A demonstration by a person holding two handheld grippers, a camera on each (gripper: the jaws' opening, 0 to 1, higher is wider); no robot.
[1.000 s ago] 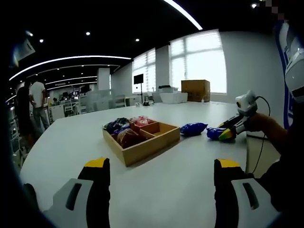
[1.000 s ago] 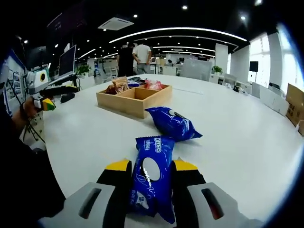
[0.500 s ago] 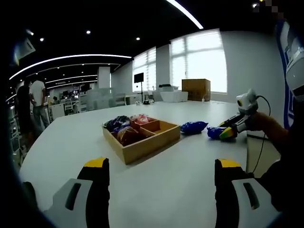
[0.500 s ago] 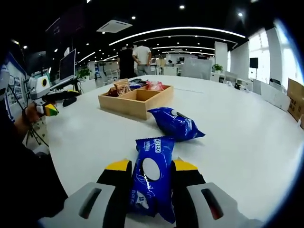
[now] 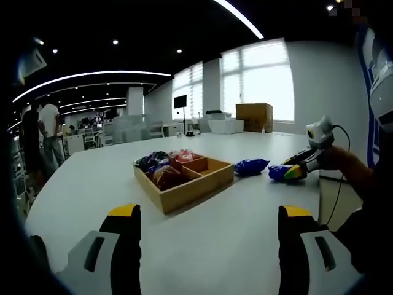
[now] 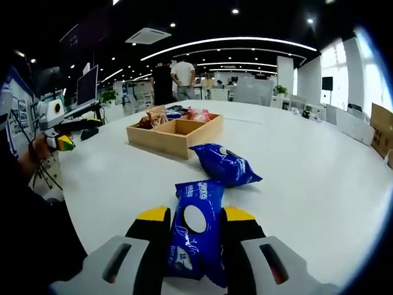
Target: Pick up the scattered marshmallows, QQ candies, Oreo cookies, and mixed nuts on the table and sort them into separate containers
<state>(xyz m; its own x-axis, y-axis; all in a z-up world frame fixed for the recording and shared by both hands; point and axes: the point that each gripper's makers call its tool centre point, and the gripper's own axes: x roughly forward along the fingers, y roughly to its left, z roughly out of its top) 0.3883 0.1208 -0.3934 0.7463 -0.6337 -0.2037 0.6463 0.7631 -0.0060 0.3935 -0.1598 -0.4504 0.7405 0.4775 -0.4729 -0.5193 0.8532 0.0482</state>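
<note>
In the right gripper view my right gripper [image 6: 195, 222] is shut on a blue Oreo packet [image 6: 196, 228], held just above the white table. A second blue packet [image 6: 225, 164] lies on the table ahead of it, and behind that sits the wooden divided tray [image 6: 178, 142] with snack packets in its far compartments. In the left gripper view my left gripper [image 5: 206, 221] stands open with nothing between its jaws, over bare table short of the wooden tray [image 5: 190, 189]. The right gripper [image 5: 295, 171] shows there at the right, holding its blue packet [image 5: 279, 172] next to the other blue packet [image 5: 250, 166].
The white table [image 6: 319, 184] stretches wide to the right. Its near edge [image 6: 67, 203] runs along the left, by my body. Two people [image 6: 175, 77] stand beyond the far end. A monitor [image 6: 86, 78] stands at the left, cardboard boxes [image 5: 253, 116] by the windows.
The right gripper holds the Oreo packet throughout; its view has shifted slightly, the tray and second packet now a little nearer centre. The left gripper has stayed open and nearly still.
</note>
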